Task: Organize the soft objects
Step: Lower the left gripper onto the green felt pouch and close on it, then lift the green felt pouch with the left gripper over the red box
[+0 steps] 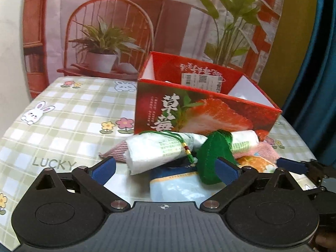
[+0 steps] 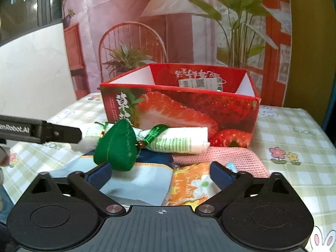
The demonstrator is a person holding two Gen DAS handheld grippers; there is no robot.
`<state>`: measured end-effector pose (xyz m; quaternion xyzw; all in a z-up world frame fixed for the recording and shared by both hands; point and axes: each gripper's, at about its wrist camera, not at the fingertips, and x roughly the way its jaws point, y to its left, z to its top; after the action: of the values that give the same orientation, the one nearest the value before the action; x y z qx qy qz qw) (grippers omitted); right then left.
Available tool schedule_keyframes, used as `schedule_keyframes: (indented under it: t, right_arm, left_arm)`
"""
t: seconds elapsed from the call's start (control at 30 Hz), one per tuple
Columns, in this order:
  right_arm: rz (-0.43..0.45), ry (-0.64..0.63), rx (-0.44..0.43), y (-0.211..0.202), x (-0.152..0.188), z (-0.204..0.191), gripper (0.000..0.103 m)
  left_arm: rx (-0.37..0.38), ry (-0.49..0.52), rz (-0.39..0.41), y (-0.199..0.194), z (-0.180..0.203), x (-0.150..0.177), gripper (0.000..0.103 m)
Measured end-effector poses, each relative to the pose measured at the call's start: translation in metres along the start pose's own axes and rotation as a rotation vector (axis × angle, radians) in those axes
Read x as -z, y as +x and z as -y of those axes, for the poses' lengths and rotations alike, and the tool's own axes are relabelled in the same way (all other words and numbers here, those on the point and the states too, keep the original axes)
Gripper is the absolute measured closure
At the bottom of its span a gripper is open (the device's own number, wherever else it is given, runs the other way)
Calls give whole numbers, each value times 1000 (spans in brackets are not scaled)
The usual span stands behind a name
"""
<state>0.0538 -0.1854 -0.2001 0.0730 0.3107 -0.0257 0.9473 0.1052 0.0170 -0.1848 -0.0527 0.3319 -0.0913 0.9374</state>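
Right up close, the left hand-held gripper has its blue-padded jaws spread wide, straddling the pile of soft things and gripping none of them; its right pad sits against the green fabric pouch shaped like a rice dumpling, though whether it truly presses I cannot tell. The right hand-held gripper is spread just as wide, holding nothing, hovering over the pale blue soft packet and the orange flowered cloth pouch, both partly cut off by the gripper body. Just behind, the dumpling pouch leans on a rolled white plastic pack with green print, a green tassel cord draped over it. A pink knitted cloth lies underneath, mostly buried. All of it rests on the surface with a green checked bunny tablecloth, right against the red strawberry-printed cardboard box, open-topped, its floor hidden by its front wall.
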Motion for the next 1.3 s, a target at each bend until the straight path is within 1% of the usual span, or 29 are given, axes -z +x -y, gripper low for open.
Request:
schedule_keyframes:
  t: [0.07, 0.13, 0.2, 0.3, 0.33, 0.37, 0.4, 0.43, 0.5, 0.57, 0.6, 0.7, 0.77, 0.93, 1.0, 1.07, 1.23, 1.3]
  right_arm:
    - [-7, -3, -17, 0, 0, -1, 17]
    - [-15, -6, -32, 1, 0, -1, 23]
    - [-21, -11, -43, 1, 0, -2, 30]
    - [-25, -12, -56, 1, 1, -2, 37]
    - [-25, -11, -59, 1, 1, -3, 37]
    - [-24, -11, -62, 1, 1, -3, 39]
    - [-22, -13, -64, 0, 1, -3, 40]
    - [-19, -14, -67, 0, 1, -3, 41]
    - [-16, -18, -74, 0, 0, -3, 42]
    - [-18, -31, -80, 1, 0, -5, 45]
    - [-20, -38, -84, 2, 0, -6, 47]
    - [-30, -57, -108, 7, -2, -9, 49]
    - [-34, -74, -118, 11, -4, -11, 49]
    - [-45, -103, -146, 23, -9, -15, 50]
    - [-50, -110, -161, 27, -10, -16, 50]
    - [-59, -115, -176, 32, -11, -17, 51]
    - [-73, -124, -199, 43, -15, -21, 53]
    - [-75, -130, -190, 47, -16, -22, 53]
  left_arm:
    - [14, -6, -2, 0, -1, 1, 8]
    - [11, -9, -4, 2, -1, 2, 10]
    - [8, -8, -9, 3, -1, 2, 15]
    - [0, -5, -26, 6, 1, 4, 16]
    - [-5, -3, -31, 7, 2, 5, 17]
    - [-3, -3, -34, 8, 2, 6, 22]
    - [7, -4, -36, 8, 2, 6, 30]
    - [18, -4, -38, 8, 2, 6, 34]
    - [41, 2, -43, 9, 2, 4, 46]
    - [77, 8, -49, 11, 3, 1, 54]
    - [90, 10, -53, 12, 4, 0, 56]
    - [147, 20, -75, 19, 9, -4, 58]
    - [199, 11, -94, 26, 11, -6, 58]
    - [310, -79, -157, 48, 6, -11, 58]
    - [325, -102, -178, 56, 4, -12, 58]
    - [336, -103, -183, 63, 4, -13, 58]
    - [344, -57, -184, 70, 13, -14, 58]
    - [338, -32, -185, 71, 16, -15, 58]
